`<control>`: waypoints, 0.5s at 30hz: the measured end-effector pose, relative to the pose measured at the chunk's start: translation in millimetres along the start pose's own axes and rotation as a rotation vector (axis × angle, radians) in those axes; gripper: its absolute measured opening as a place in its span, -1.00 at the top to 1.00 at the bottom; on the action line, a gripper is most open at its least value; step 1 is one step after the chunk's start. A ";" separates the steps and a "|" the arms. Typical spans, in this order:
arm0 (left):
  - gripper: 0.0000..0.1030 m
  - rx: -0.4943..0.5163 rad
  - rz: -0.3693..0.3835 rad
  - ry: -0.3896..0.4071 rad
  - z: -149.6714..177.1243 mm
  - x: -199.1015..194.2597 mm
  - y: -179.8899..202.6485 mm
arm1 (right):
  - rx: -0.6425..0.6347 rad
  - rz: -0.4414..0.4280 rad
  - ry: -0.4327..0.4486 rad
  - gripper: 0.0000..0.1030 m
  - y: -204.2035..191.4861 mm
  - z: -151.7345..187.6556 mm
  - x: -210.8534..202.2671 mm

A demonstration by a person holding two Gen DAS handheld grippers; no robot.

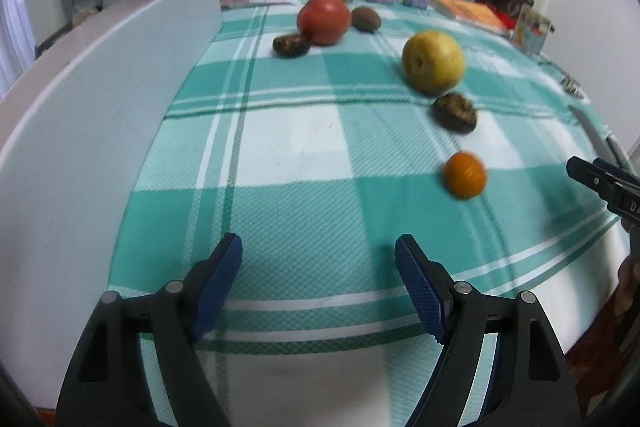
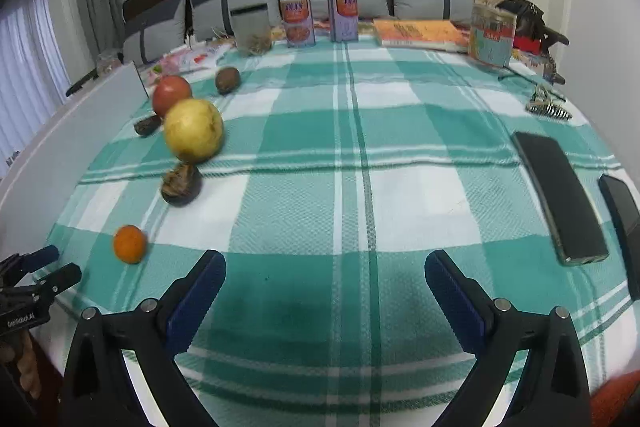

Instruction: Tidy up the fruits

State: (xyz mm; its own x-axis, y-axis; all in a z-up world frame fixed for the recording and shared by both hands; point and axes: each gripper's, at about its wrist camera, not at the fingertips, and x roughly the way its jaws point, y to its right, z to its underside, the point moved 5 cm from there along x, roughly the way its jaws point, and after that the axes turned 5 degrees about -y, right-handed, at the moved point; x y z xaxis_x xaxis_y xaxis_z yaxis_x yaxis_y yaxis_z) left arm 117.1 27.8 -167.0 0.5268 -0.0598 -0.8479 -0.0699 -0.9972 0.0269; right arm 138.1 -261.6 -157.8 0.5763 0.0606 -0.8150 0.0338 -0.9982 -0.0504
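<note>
The fruits lie scattered on the checked cloth (image 1: 288, 131) over the bed: orange (image 1: 465, 174) nearest, then yellow pear (image 1: 433, 62), red apple (image 1: 323, 19) and dark fruits behind; nothing looks sorted yet. Left gripper (image 1: 318, 279) and right gripper (image 2: 325, 297) hover spread wide, both empty, touching nothing

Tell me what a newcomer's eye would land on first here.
The big yellow fruit on the green-and-white checked cloth stands out, with a red fruit behind it and a small orange nearer. Both grippers, left gripper and right gripper, hang open and empty over the cloth's near edge.
</note>
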 end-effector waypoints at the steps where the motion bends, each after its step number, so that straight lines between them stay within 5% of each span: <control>1: -0.57 -0.003 -0.006 -0.005 2.4 3.0 -1.0 | -0.001 0.004 -0.015 -0.93 0.1 2.4 5.0; 15: -0.80 -0.029 -0.049 -0.046 -1.4 14.1 -6.7 | -0.024 0.095 -0.035 -0.99 7.3 17.5 17.5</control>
State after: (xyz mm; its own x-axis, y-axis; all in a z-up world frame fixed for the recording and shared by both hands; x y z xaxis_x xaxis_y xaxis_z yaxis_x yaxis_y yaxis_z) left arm 126.2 33.6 -178.4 0.4890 -0.0089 -0.8722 -0.0197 -0.9998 -0.0008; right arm 134.1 -267.7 -182.6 0.5493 -0.0350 -0.8349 -0.0001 -0.9991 0.0418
